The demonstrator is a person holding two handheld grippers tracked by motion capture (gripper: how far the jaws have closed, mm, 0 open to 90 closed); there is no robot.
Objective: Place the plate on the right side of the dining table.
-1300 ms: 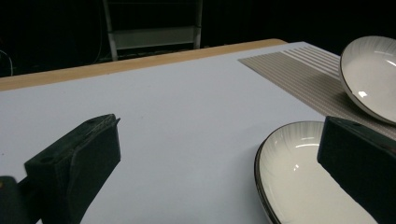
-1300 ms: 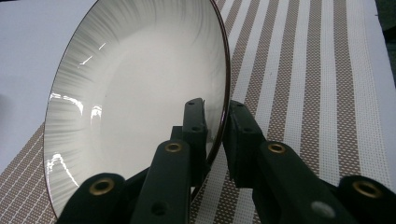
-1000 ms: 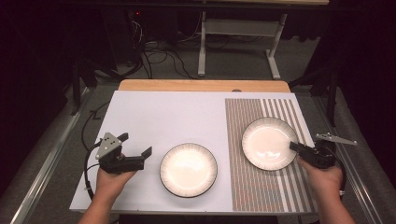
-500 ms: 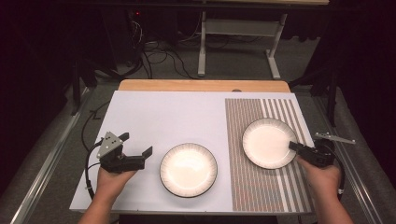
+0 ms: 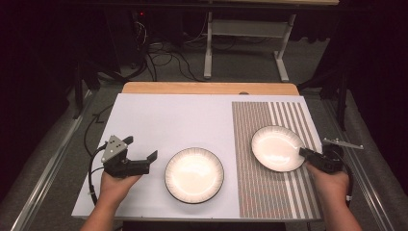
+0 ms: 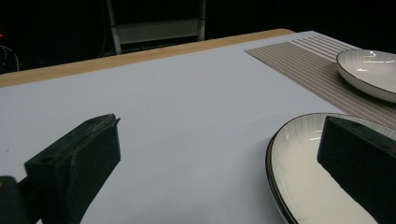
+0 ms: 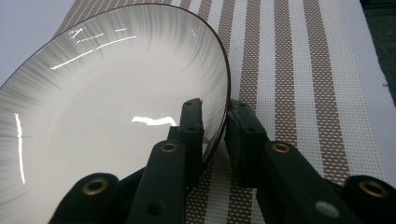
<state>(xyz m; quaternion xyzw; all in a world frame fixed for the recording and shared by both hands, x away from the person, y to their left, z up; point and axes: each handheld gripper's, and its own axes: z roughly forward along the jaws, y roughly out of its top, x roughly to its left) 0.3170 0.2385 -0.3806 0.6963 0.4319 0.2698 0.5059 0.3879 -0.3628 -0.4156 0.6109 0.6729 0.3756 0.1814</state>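
Observation:
A white plate with a thin dark rim (image 5: 278,148) (image 7: 116,107) rests on the striped placemat (image 5: 269,192) at the right. My right gripper (image 5: 303,152) (image 7: 215,106) is shut on its near right rim, one jaw inside the plate and one outside. A second plate with a ribbed dark border (image 5: 194,174) (image 6: 317,186) lies on the white tabletop near the front middle. My left gripper (image 5: 142,148) (image 6: 219,126) stands open just left of it. Its right jaw hangs over that plate's rim, and nothing is between the jaws.
The white table surface (image 5: 183,120) has a wooden strip (image 5: 207,88) along its far edge. Beyond it are a dark floor, cables and a metal table leg (image 5: 208,53). In the left gripper view the gripped plate (image 6: 369,70) shows far off on the placemat (image 6: 299,60).

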